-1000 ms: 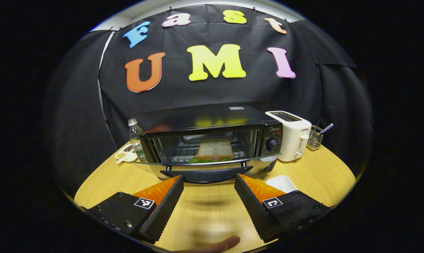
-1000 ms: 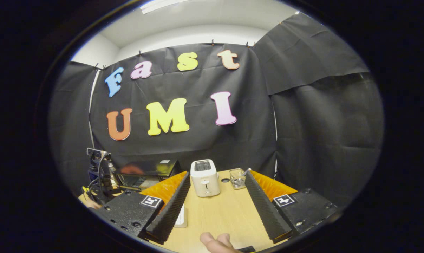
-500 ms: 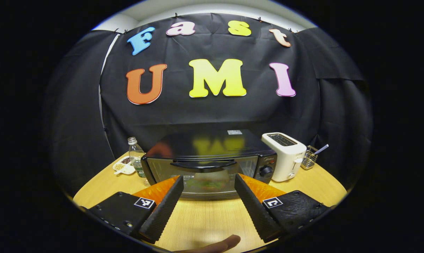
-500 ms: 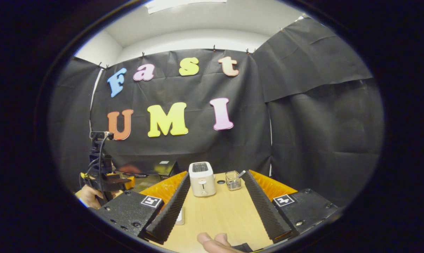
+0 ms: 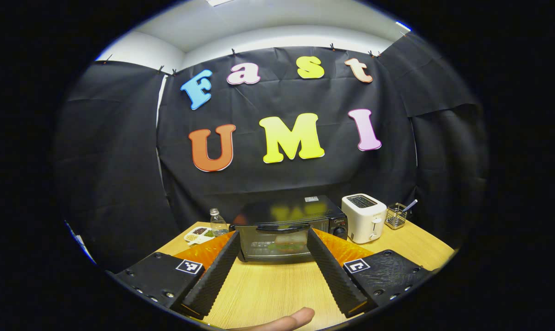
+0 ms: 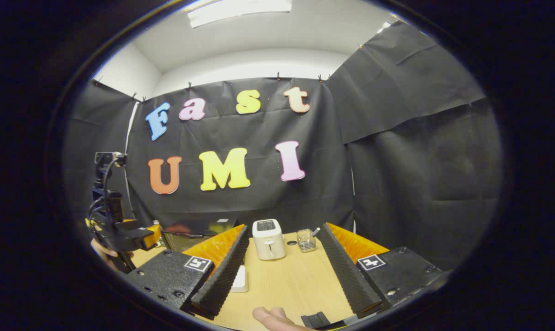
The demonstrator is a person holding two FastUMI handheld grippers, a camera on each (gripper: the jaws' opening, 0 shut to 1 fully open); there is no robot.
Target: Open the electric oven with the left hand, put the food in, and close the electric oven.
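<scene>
Since a second ago the oven door has swung up and shut, and my left gripper point(image 5: 270, 266) has drawn back from it, so the electric oven point(image 5: 286, 227) now sits farther off between my two fingers. Its door is closed with the handle across the top edge. Through the glass I can make out a pale shape with something green under it on the rack, probably the sandwich point(image 5: 284, 244), though the glass is dim and I can't be sure of detail. My left gripper's fingers are spread wide with nothing between them, hanging over the bare wooden table point(image 5: 277, 294).

Beside the oven on its right stands a white toaster point(image 5: 363, 224), and past that a small wire holder point(image 5: 395, 216) with a straw-like stick in it. On the oven's left are a clear water bottle point(image 5: 217, 221) and a small divided dish point(image 5: 197, 234) of snacks.

In the right gripper view, my right gripper point(image 6: 284, 271) is also spread apart and empty, aimed at the toaster, well back from the oven. A white tray point(image 6: 240, 279) lies on the table just beside its left finger. The left gripper appears at that view's left edge, held by a hand point(image 6: 103, 250).
</scene>
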